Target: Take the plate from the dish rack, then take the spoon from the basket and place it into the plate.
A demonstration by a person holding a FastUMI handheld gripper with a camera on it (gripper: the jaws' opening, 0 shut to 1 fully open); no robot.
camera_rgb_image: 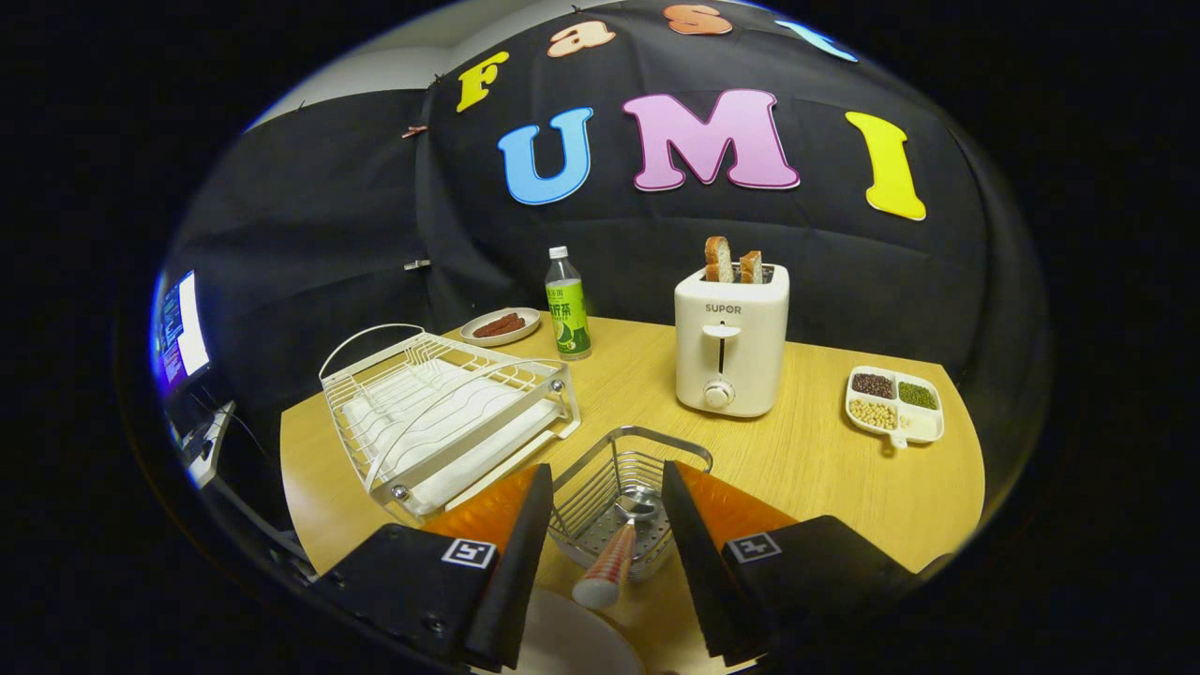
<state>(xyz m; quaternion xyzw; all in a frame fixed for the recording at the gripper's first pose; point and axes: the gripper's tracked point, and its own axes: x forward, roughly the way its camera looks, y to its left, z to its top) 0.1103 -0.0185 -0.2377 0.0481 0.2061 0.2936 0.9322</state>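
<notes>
On the counter [825, 469] the basket [614, 492] sits just ahead of the gripper [605, 562], whose jaws stand apart either side of the spoon [614, 553] leaning out of it. The plate [572, 642] lies below, seemingly under the spoon's handle. The dish rack [441, 412] stands left; the toaster [731, 342] beyond, right.

Light fell from above, bright on the table [825, 469] and dim toward the wall behind. The toaster [730, 342] was evenly lit with a soft shadow at its base. A screen [183, 328] at nine o'clock glowed blown-out white. Fisheye bending curved the table's edge and blurred the rim. The gripper [607, 525], fingers [511, 562] apart, sat nearest and slightly soft; the rack [441, 412] stayed sharp.
</notes>
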